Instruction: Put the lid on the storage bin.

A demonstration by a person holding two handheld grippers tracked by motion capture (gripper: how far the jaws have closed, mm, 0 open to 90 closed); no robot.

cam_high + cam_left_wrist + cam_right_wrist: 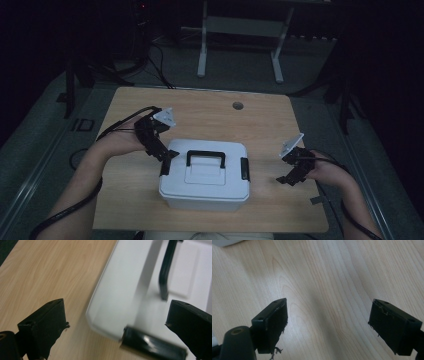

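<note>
A white box (204, 176) with a black handle (205, 157) on its lid sat on the counter (250, 120), between the two tongs. The left tongs (167, 156) were at the box's left end, right over the black latch (165, 162) there; in the left gripper view that latch (152, 346) lay between the spread jaws, blurred, with the lid's corner just beyond it and the handle (165, 270) further off across the lid. These tongs were released, gripping nothing, though one jaw seemed to hang over the lid and the other over bare wood. The right tongs (289, 179) stood well apart from the box, off its right end, also released; the right gripper view showed their jaws wide over plain counter (324, 285) with nothing between them. A second latch (244, 168) sat on the box's right end, facing those tongs. The box's long axis ran from one pair of tongs to the other, so each latch faced its own hand. The left hand was clearly the nearer, already on its latch, and I judged that unclipping that latch was the step in hand; it called for the jaws to close across the clip rather than along it. The right tongs would need to travel inward toward the box before they could reach their latch.
</note>
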